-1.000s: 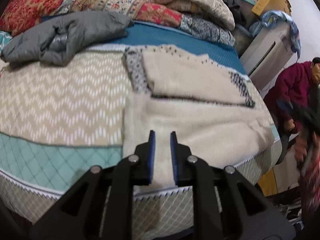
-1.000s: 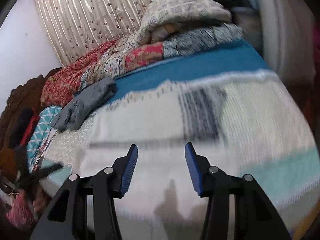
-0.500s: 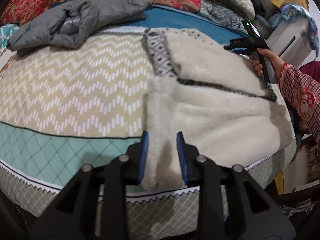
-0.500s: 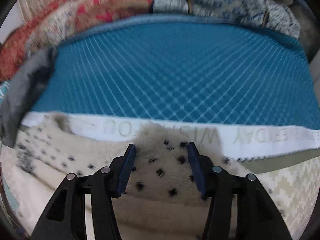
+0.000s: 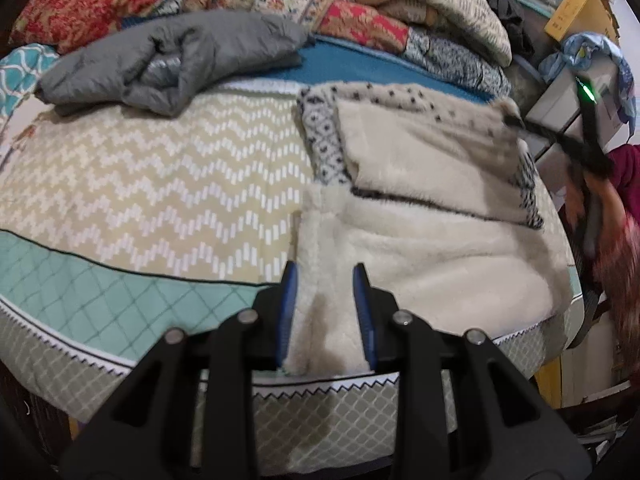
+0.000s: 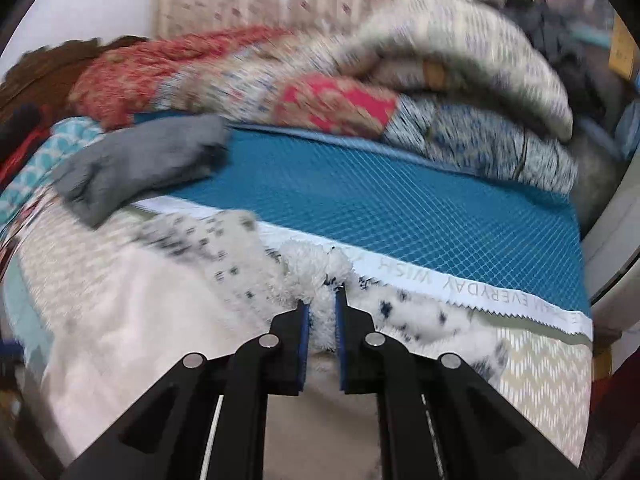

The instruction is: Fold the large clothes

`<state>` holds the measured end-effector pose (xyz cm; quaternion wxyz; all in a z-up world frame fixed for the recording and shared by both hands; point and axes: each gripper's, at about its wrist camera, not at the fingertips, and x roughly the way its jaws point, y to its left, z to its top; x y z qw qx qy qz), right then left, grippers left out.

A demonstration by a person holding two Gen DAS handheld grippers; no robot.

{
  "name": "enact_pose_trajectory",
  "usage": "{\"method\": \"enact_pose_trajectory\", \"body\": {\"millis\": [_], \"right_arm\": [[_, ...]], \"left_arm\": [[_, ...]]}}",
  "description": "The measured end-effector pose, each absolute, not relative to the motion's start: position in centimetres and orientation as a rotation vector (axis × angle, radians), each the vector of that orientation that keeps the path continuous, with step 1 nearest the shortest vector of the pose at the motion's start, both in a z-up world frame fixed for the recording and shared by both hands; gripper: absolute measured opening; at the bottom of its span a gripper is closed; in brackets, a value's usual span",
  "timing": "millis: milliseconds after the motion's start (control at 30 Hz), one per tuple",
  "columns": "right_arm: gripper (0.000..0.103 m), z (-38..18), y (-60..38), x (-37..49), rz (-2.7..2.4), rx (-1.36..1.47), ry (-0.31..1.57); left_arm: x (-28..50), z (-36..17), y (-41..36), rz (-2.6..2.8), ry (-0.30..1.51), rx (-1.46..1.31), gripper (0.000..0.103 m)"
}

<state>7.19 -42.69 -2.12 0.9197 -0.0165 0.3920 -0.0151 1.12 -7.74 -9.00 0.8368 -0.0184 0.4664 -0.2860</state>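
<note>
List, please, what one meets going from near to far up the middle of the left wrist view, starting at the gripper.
left gripper, open around the near edge → cream fleece garment → its folded-over flap with black dots → blue mattress cover → pile of patterned quilts

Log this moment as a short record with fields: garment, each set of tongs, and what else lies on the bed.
garment: cream fleece garment, partly folded, spread on the bed near its front edge
left tongs: open, straddling the garment's near left edge
right tongs: shut on the garment's far spotted edge, fleece bunched between the pads
bed cover: chevron bedspread
other items: grey jacket at the far left; quilt pile behind
</note>
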Motion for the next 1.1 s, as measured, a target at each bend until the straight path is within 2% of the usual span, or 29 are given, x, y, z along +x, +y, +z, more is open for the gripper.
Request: {"method": "enact_pose_trajectory", "body": {"millis": [167,233,367,433,500,533,733,833,1000,1100], "right_arm": [[0.003,-2.6,-38.6,-4.2,-0.005,0.033,0.73],[0.003,-4.3,-37.3,-10.1,-0.043,0.07,0.719],[0.003,-8.1,-35.8,-16.2,-0.131,0.124,0.764],[0.004,-10.6,-35.8,-17.8,-0.18,0.201,0.821],[0.004,-11.8,-36.1,-18.4,-0.183,0.303,0.822],[0.01,-12.0,-36.5,-18.5,-0.166,0.362,0.808],[0.031,-10.3,-37.7,-18.8,-0.098,0.481,0.763],[0.033,-8.3,-38.4,-19.6,-0.085,0.486,0.713],[0.033,-4.3,-42.9,-20.7,-0.22,0.506,0.575],[0.033,-6.9,-46.4,-18.2,-0.318,0.511,0.657]], "left_arm": [[0.0,-6.3,-5.0,-0.589,0.914,-0.064,0.027],[-0.2,-5.5,-3.9,-0.588,0.901,-0.087,0.027],[-0.9,-3.9,-2.9,-0.632,0.88,-0.123,0.028],[-1.4,-2.7,-3.0,-0.679,0.864,-0.158,0.05],[-1.8,-2.0,-3.5,-0.727,0.86,-0.201,0.061],[-2.0,-1.8,-3.9,-0.754,0.867,-0.219,0.064],[-3.1,-2.1,-7.6,-0.83,0.9,-0.169,0.064],[-3.3,-3.8,-10.4,-0.837,0.885,-0.053,0.064],[-1.6,-8.2,-14.1,-0.796,0.997,0.022,0.064],[-1.1,-11.0,-16.4,-0.754,1.017,0.137,0.064]]}}
